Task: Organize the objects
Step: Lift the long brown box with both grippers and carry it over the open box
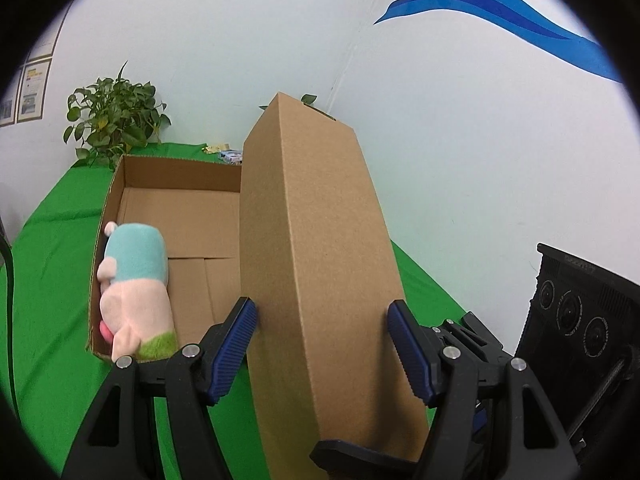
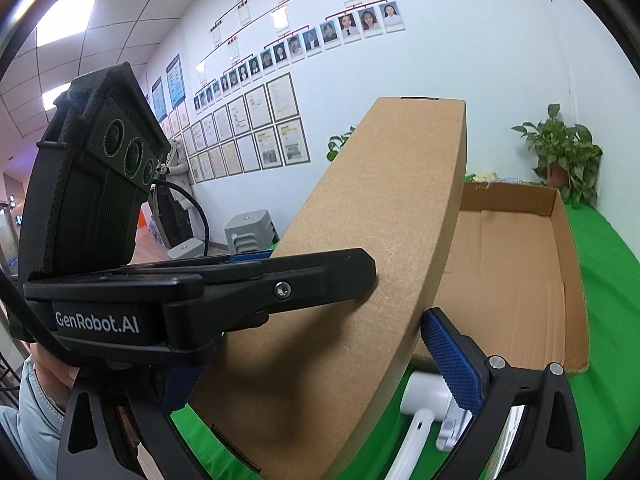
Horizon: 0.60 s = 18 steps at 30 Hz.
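Note:
A brown cardboard lid (image 1: 320,220) is held up off the table, tilted on edge above the right side of an open cardboard box (image 1: 180,162). My left gripper (image 1: 324,328) is shut on the lid, both blue pads pressed on its opposite edges. In the right wrist view the lid (image 2: 360,280) lies between the fingers of my right gripper (image 2: 316,376). Its right pad touches the lid's edge and its left pad is mostly hidden behind a finger (image 2: 320,280) of the left gripper. A pink and teal plush toy (image 1: 136,292) lies in the box by its left wall.
A green cloth (image 1: 52,280) covers the table. Potted plants (image 1: 116,116) (image 2: 568,152) stand at the back by the wall. Small packets (image 1: 226,153) lie behind the box. A white plastic item (image 2: 424,400) rests on the cloth under the lid. A person (image 2: 176,184) stands far off near grey stools (image 2: 248,228).

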Each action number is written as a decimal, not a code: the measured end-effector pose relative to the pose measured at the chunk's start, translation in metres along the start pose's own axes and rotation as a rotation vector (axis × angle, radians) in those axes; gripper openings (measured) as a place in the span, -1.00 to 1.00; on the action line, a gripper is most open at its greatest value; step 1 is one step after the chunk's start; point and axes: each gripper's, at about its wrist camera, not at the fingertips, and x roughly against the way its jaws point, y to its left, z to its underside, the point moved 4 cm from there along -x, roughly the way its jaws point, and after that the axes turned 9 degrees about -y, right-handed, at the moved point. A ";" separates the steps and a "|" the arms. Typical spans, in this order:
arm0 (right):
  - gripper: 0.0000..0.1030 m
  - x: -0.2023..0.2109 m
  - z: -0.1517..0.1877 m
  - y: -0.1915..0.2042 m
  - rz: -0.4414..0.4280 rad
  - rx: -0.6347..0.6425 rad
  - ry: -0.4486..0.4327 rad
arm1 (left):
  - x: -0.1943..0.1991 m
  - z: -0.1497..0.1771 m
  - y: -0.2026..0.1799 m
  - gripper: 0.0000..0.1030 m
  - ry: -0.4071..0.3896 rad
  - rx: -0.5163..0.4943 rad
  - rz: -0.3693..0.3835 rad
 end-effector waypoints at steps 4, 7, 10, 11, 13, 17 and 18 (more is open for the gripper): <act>0.94 -0.003 -0.013 -0.002 0.009 0.004 -0.012 | -0.002 -0.007 0.001 0.30 -0.001 -0.008 0.014; 0.94 -0.007 -0.019 -0.003 0.017 0.001 -0.011 | -0.006 -0.009 0.005 0.30 -0.002 0.001 0.022; 0.94 -0.014 -0.019 -0.007 0.040 -0.009 -0.003 | -0.012 -0.010 0.010 0.30 0.004 0.012 0.025; 0.94 -0.017 -0.019 -0.008 0.044 -0.010 0.000 | -0.013 -0.012 0.012 0.30 0.002 0.010 0.025; 0.93 -0.024 -0.023 -0.012 0.048 -0.004 0.006 | -0.017 -0.015 0.015 0.30 -0.004 0.012 0.032; 0.91 -0.037 -0.032 -0.018 0.064 0.001 0.006 | -0.026 -0.023 0.019 0.30 -0.004 0.008 0.038; 0.90 -0.041 -0.034 -0.021 0.065 0.000 0.009 | -0.029 -0.026 0.021 0.30 -0.008 0.004 0.036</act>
